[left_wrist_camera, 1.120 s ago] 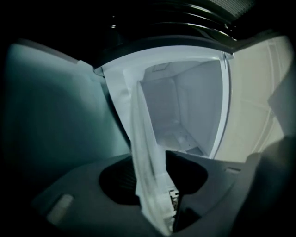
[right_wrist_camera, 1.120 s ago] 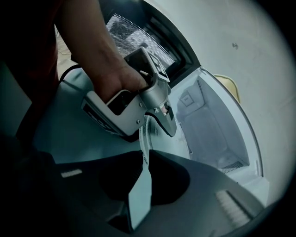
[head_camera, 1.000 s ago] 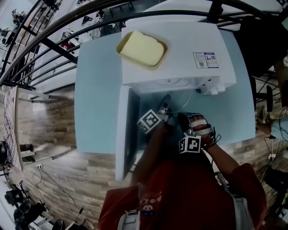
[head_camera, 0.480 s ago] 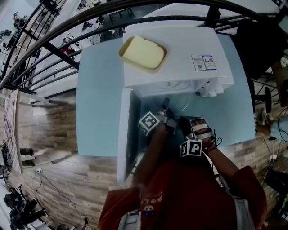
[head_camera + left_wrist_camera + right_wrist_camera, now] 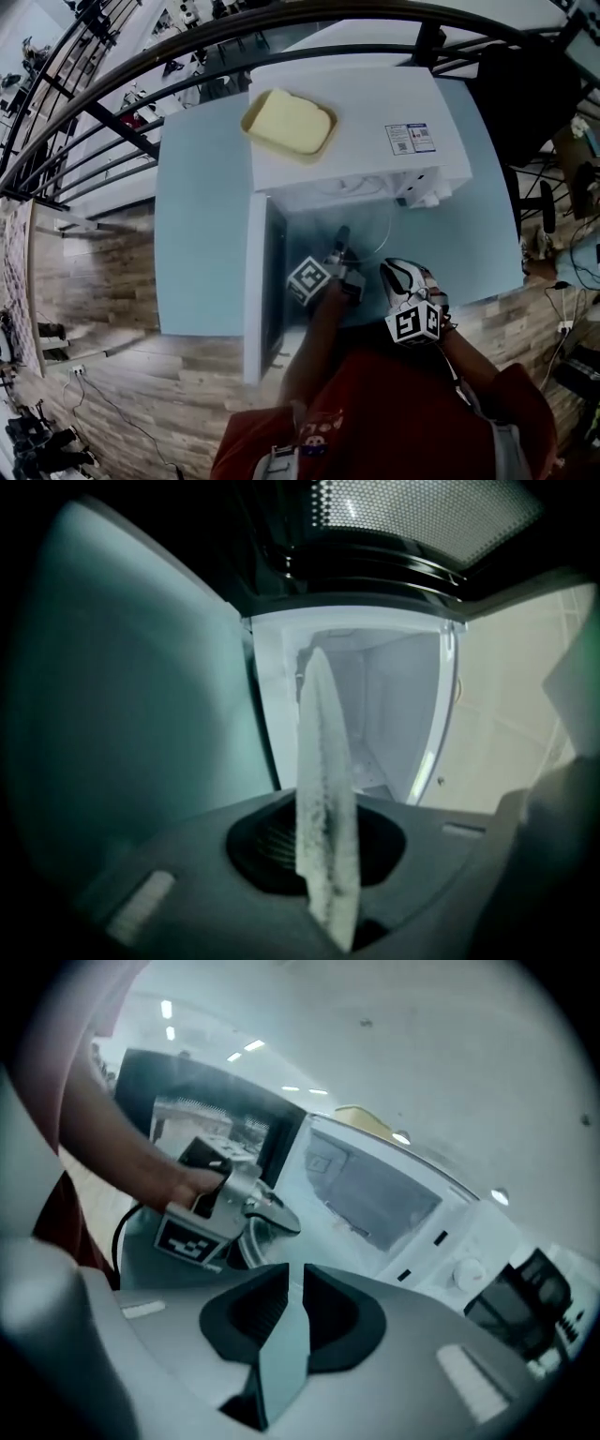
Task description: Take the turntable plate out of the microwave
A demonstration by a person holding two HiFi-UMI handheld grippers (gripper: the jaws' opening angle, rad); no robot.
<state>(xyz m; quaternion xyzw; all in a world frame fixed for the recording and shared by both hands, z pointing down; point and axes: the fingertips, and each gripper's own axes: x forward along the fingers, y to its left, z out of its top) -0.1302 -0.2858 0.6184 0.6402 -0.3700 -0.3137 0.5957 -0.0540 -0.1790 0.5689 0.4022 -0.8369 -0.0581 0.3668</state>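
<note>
Fingers of left gripper (image 5: 341, 236), just closing, clamp turntable plate (image 5: 246, 1246) at near rim; it lies flat ahead toward microwave (image 5: 361, 108); right gripper (image 5: 298, 1279) farther, fingers together, empty.

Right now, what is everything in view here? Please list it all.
microwave: one, white, on the table, door swung open
dish: one, yellow, on top of the microwave
label: one, white and blue, on the microwave's top
turntable plate: one, clear glass, at the microwave's mouth
table: one, pale blue
floor: wooden, brown, around the table
person's top: one, red
left gripper: one, silver and black, jaws just closed on the turntable plate's edge
right gripper: one, jaws together, empty
</note>
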